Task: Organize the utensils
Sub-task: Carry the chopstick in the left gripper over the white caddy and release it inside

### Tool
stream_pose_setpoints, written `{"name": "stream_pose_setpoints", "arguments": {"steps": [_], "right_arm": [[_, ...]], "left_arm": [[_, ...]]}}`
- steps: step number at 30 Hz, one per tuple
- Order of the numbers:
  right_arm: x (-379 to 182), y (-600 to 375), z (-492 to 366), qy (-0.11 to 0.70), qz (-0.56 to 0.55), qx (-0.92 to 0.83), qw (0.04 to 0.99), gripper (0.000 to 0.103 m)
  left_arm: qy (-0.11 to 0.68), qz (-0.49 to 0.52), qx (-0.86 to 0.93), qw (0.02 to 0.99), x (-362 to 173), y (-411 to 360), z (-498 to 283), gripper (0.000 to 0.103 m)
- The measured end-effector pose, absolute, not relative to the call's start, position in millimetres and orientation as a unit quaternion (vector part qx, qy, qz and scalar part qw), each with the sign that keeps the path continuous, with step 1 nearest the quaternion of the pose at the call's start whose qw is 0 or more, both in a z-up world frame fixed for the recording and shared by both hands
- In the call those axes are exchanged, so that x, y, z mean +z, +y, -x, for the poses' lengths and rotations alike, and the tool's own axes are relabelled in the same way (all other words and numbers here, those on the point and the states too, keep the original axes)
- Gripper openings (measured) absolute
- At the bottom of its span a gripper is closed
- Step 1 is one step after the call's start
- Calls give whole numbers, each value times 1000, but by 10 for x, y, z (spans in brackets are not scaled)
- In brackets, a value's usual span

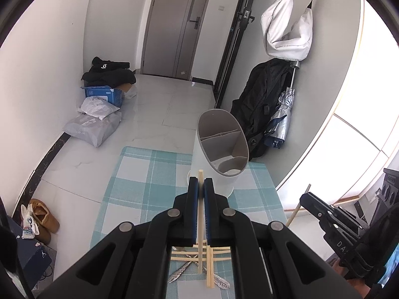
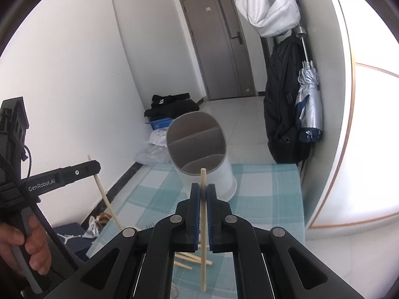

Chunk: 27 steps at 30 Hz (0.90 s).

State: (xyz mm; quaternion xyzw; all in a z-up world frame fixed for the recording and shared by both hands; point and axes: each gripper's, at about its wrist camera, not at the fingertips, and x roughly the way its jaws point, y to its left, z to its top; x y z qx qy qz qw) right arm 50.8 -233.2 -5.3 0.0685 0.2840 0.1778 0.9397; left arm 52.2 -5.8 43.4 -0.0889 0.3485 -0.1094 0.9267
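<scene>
My left gripper [image 1: 201,184] is shut on a wooden chopstick [image 1: 200,224] and holds it upright above the table. My right gripper [image 2: 203,189] is shut on another wooden chopstick [image 2: 203,234]. A white oval utensil holder [image 1: 219,149] with grey inner compartments stands ahead on the blue checked tablecloth [image 1: 149,184]; it also shows in the right wrist view [image 2: 199,147]. More chopsticks [image 1: 182,255] and metal cutlery [image 1: 182,271] lie on the cloth under the left gripper. The left gripper with its chopstick shows at the left of the right wrist view [image 2: 94,167].
The table's right edge runs by a curved white wall [image 1: 324,114]. A black bag [image 1: 261,104], a silver umbrella [image 1: 284,109] and a white bag [image 1: 286,30] hang there. Parcels [image 1: 94,124] and shoes [image 1: 42,219] lie on the floor at the left.
</scene>
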Motion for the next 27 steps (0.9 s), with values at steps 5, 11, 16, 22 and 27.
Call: {"name": "stream_pose_setpoints", "arguments": {"steps": [5, 11, 16, 22, 27], "right_arm": [[-20, -2315, -474, 281, -63, 180, 940, 4], [109, -2348, -528, 273, -65, 185, 942, 4], [363, -2339, -636, 256, -58, 203, 943, 4], [828, -2318, -936, 228, -46, 224, 946, 4], [1247, -2224, -1275, 190, -12, 248, 950, 4]], "left_arm": [[354, 96, -132, 921, 537, -77, -515, 2], [349, 96, -151, 920, 738, -144, -587, 2], [337, 101, -161, 922, 1029, -177, -760, 2], [310, 110, -161, 931, 1449, -160, -1071, 2], [271, 98, -161, 944, 1722, -177, -1333, 2]]}}
